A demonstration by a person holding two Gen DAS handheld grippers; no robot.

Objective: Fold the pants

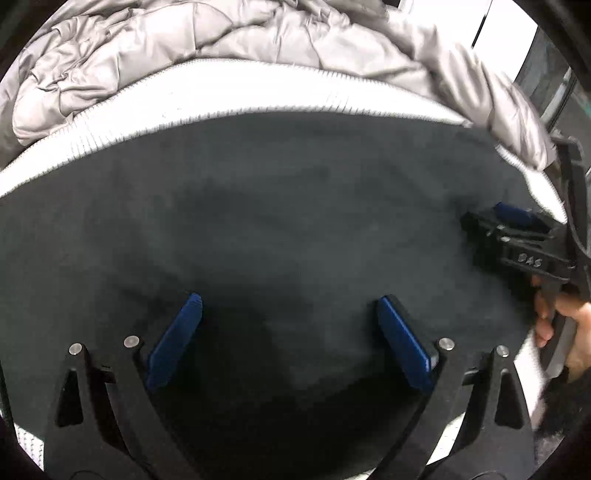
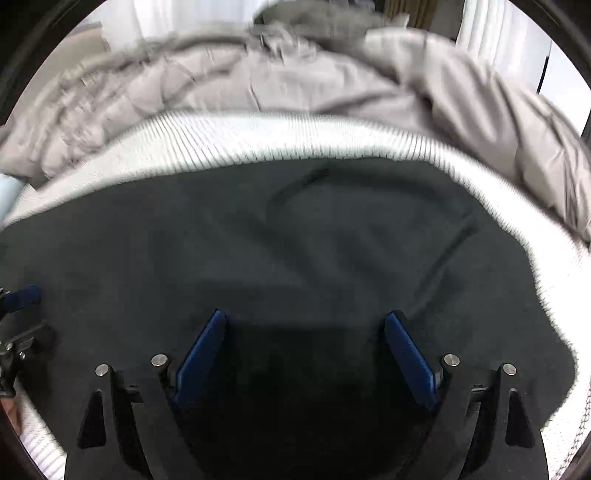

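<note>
Here, both grippers hang spread over the pants
Dark grey soft cloth pants lie flat directly beneath the left gripper and right gripper, nothing pinched

The pants are seen as a dark charcoal grey, plain and without print, with darker shadowed patches toward the near edge. The mattress beneath them is covered in white fabric marked by fine ribbed lines along its border. The comforter bunched beyond it is shown in a pale, slightly glossy grey with a quilted stitch pattern. The left gripper is built in black, its pads faced in deep blue, with silver round pins at the joints. The right gripper is coloured the same way: black frame, blue pads, silver pins.
</note>
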